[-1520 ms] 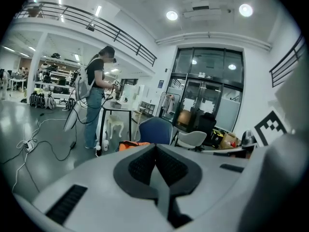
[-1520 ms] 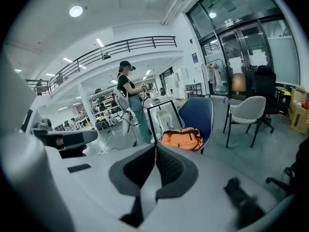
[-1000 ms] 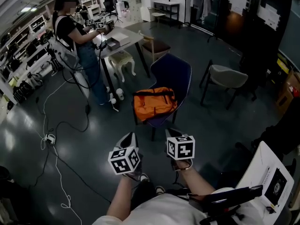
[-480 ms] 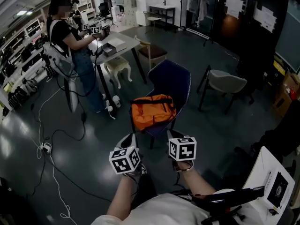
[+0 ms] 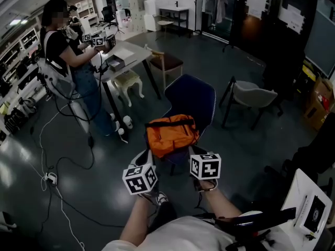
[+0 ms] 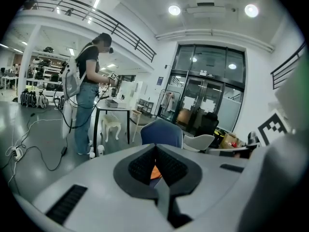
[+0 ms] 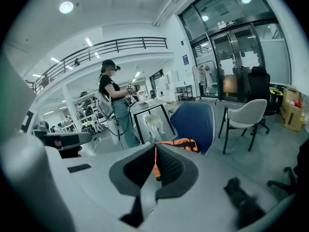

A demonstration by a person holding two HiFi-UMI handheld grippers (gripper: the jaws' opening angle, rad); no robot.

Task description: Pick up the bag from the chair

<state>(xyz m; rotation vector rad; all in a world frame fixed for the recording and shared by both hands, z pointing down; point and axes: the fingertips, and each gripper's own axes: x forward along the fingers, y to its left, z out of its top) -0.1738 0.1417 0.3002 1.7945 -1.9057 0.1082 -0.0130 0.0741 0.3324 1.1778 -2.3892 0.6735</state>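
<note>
An orange bag (image 5: 171, 135) lies on the seat of a dark blue chair (image 5: 191, 95) in the middle of the head view. My left gripper (image 5: 145, 157) and right gripper (image 5: 192, 150) are held side by side just short of the bag's near edge, not touching it. Both are shut with nothing between the jaws. In the left gripper view only a sliver of the bag (image 6: 154, 171) shows behind the left gripper (image 6: 155, 151), with the chair back (image 6: 161, 133) above. In the right gripper view the bag (image 7: 186, 143) and chair (image 7: 195, 120) sit just beyond the right gripper (image 7: 155, 149).
A person (image 5: 63, 51) stands at a table (image 5: 128, 54) to the far left, with a white stool (image 5: 128, 80) under it and a wooden chair (image 5: 165, 63) behind. A grey chair (image 5: 254, 95) stands to the right. Cables (image 5: 49, 179) trail over the floor at left.
The chair and bag have drawn nearer and lower in the head view, closing the gap to both grippers. Both grippers stay shut and side by side.
</note>
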